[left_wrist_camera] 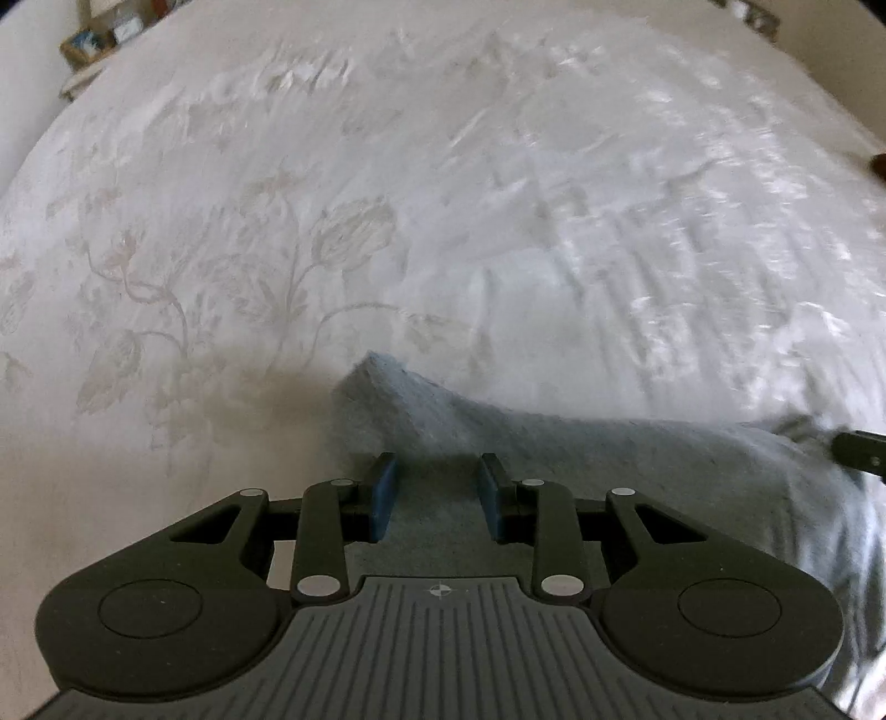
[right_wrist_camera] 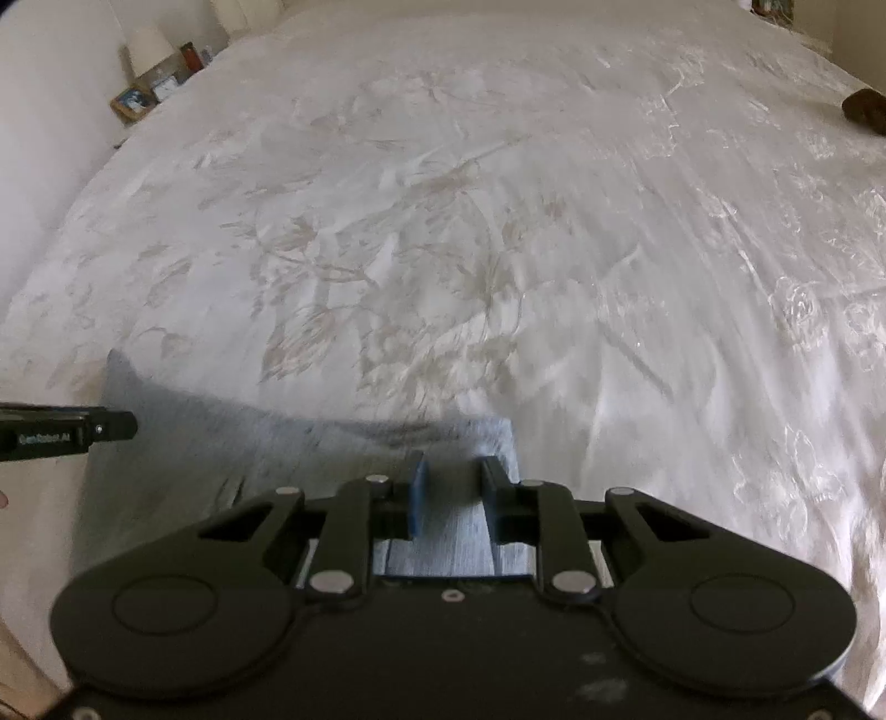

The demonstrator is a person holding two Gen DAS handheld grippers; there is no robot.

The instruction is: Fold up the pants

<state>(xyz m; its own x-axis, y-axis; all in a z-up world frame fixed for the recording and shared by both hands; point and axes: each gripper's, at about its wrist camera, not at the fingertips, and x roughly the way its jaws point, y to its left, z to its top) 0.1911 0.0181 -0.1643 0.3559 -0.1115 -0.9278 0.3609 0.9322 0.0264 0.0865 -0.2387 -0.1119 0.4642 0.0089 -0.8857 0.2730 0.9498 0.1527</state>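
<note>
Light grey-blue pants (left_wrist_camera: 554, 443) lie on a white floral bedspread (left_wrist_camera: 332, 194). In the left wrist view my left gripper (left_wrist_camera: 437, 471) stands open over the pants' left end, whose corner peaks up just ahead of the fingers. In the right wrist view my right gripper (right_wrist_camera: 451, 471) stands open over the right end of the pants (right_wrist_camera: 249, 443), cloth lying between its blue-padded fingers (right_wrist_camera: 418, 493). The left gripper's side shows at the left edge of the right wrist view (right_wrist_camera: 66, 432). The rest of the pants is hidden below the grippers.
The bedspread (right_wrist_camera: 498, 221) stretches far ahead. A nightstand with a lamp (right_wrist_camera: 147, 47) and picture frames (right_wrist_camera: 133, 102) stands at the far left. A dark object (right_wrist_camera: 864, 111) lies at the bed's far right.
</note>
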